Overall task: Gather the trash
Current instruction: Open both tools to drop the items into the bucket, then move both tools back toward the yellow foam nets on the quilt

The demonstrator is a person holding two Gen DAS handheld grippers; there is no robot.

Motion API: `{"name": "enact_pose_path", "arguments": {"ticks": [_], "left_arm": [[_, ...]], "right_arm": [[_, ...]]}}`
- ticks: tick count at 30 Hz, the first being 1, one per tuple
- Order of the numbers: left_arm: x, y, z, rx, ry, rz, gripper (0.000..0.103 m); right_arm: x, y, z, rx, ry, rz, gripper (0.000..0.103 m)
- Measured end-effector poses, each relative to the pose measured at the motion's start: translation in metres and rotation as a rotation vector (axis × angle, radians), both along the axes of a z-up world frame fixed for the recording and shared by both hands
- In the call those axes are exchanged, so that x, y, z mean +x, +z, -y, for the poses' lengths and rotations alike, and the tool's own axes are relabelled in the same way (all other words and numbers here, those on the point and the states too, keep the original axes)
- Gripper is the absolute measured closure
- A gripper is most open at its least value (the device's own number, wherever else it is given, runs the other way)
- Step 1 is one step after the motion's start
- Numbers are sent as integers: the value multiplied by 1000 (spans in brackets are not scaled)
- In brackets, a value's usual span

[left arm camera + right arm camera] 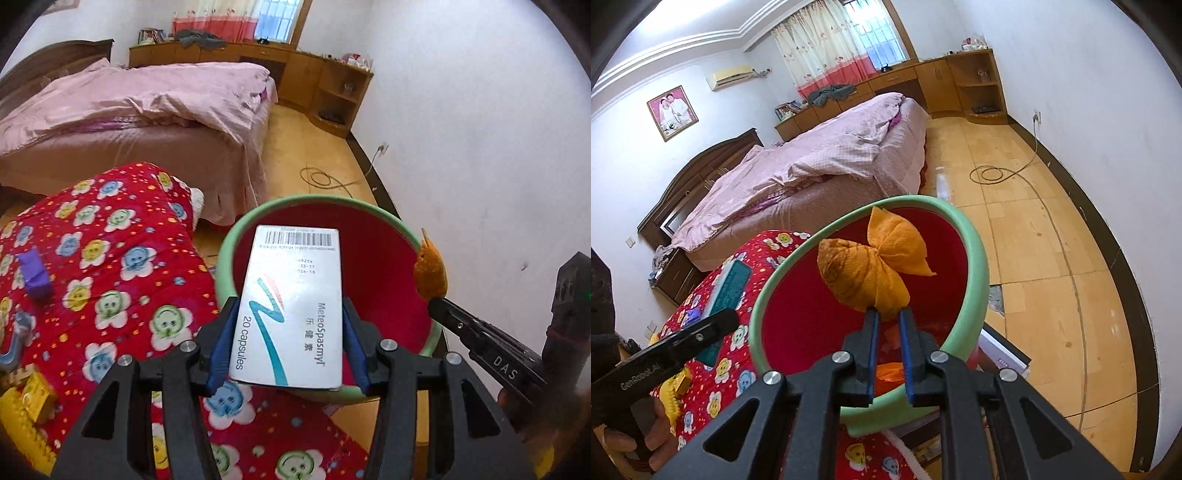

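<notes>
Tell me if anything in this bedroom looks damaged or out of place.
Yes. One wooden floor tile just right of the green-rimmed red bin is broken out, leaving a grey patch. A loose grey cable lies coiled on the floor, and dark clothing is heaped on the wooden cabinet.

A red quilt [110, 258] carries a purple box [35, 275], yellow blocks [35, 397] and a teal box [729, 286].
</notes>
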State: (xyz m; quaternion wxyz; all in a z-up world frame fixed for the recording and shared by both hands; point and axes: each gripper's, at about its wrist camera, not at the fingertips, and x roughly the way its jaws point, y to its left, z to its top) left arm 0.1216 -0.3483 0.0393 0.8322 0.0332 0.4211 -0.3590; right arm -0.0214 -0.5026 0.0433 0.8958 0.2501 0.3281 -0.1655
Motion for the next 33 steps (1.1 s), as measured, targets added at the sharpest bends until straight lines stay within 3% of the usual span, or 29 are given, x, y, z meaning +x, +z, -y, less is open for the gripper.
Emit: {"name": "enact_pose_path", "arguments": {"ticks": [4,13,27,33], "left_arm": [[1,-3,7,12,-7,6,43],[-1,3,-4,-7,22,1,43],[-12,24,-65,-48,126,9,43],[-17,31,-100,-55,182,26,43]], "right_arm": [[3,0,4,-9,4,-4,86],[1,0,2,3,-6,6,74],[-8,22,-28,-7,30,55,46],[-1,27,-50,-5,68,56,45]]}}
